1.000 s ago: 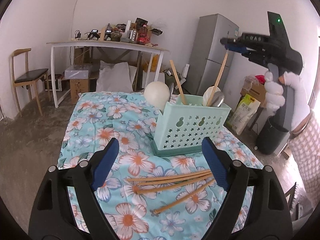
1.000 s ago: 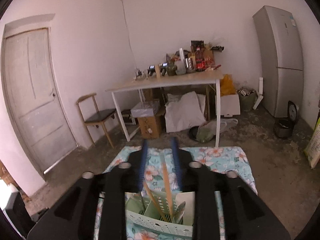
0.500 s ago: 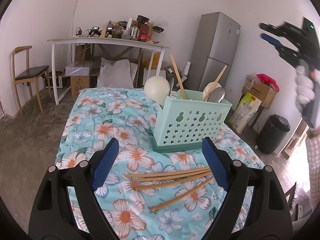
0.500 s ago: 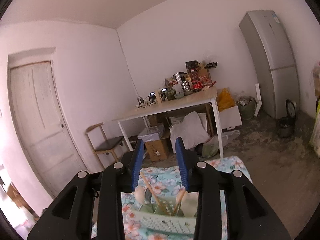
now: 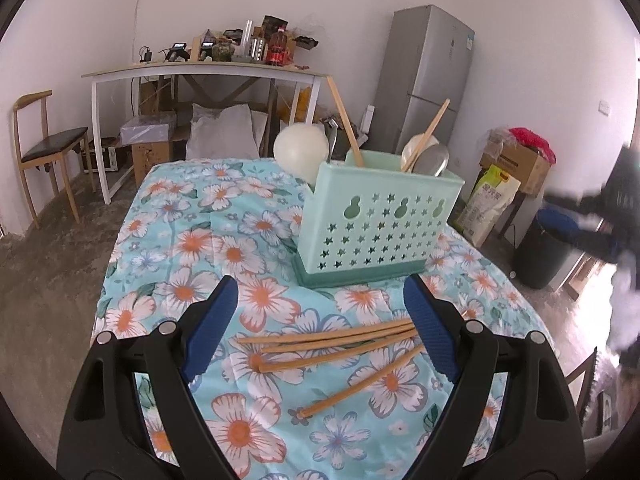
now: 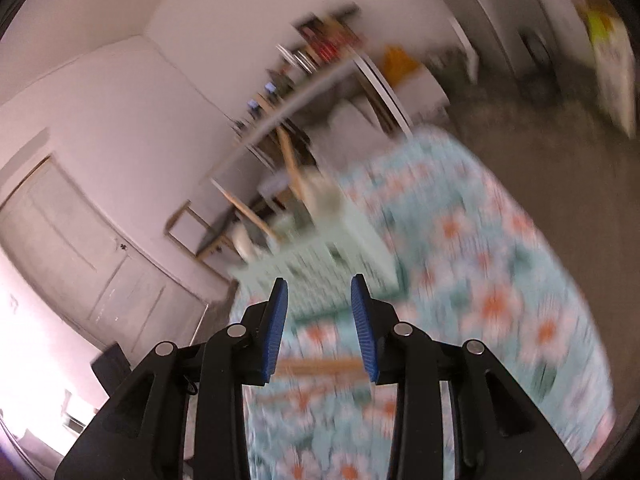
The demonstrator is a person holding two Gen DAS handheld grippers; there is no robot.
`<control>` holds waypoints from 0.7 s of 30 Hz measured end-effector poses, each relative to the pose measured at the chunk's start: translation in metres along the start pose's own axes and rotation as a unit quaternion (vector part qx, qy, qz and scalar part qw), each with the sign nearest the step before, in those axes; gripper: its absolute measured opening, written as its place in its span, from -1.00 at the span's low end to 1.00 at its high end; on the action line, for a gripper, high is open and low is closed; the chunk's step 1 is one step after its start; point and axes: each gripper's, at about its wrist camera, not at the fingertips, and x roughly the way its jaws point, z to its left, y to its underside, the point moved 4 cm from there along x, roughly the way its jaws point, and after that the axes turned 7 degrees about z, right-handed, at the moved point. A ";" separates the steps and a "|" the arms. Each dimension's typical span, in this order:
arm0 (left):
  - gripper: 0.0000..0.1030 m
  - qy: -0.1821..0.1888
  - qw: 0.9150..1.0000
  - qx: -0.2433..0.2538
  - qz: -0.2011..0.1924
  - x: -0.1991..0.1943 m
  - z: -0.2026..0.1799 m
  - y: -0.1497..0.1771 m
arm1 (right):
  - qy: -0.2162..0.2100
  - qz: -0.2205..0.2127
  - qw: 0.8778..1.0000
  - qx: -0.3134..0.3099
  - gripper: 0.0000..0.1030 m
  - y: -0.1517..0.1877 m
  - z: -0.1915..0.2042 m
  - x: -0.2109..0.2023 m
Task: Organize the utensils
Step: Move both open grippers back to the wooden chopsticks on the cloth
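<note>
We are looking along our left gripper (image 5: 320,300), whose blue-padded fingers (image 5: 210,326) are standing wide apart and holding nothing, hovering above a table covered by a turquoise floral tablecloth (image 5: 192,240). Between and just beyond the fingers, at about 6 o'clock in the left wrist view, a loose bundle of wooden chopsticks (image 5: 332,340) is lying flat on the cloth, its ends fanning toward 7 o'clock. Farther up the table, near 1 o'clock, a mint green utensil caddy (image 5: 380,224) with star-shaped cutouts is standing upright. Two chopsticks (image 5: 346,124) are leaning out of its top, together with a round white ladle (image 5: 301,149) on the caddy's 10 o'clock side and a metal spoon (image 5: 431,160) toward 2 o'clock. At the 3 o'clock edge of this view, our right gripper (image 5: 600,220) is showing only as a dark motion-blurred shape, apart from the table.

The right wrist view is smeared by motion and tilted. Its own blue fingers (image 6: 276,328) are parted with a clear gap and nothing between them. Beyond the fingertips, toward 12 o'clock, the caddy is appearing as a pale green blur, with the loose chopsticks lying below the fingers near 6 o'clock.

A white desk (image 5: 208,74) and a grey refrigerator (image 5: 428,80) are standing against the far wall.
</note>
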 end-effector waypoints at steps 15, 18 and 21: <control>0.57 -0.017 0.999 0.023 0.019 0.006 0.001 0.027 | -0.043 0.126 0.977 0.164 -0.36 0.068 -0.042 0.087; 0.57 -0.015 1.000 0.017 0.022 0.004 0.004 0.031 | -0.032 0.137 0.973 0.184 -0.36 0.071 -0.048 0.102; 0.57 -0.014 1.000 0.014 0.022 0.002 0.007 0.034 | -0.024 0.145 0.967 0.208 -0.37 0.073 -0.057 0.117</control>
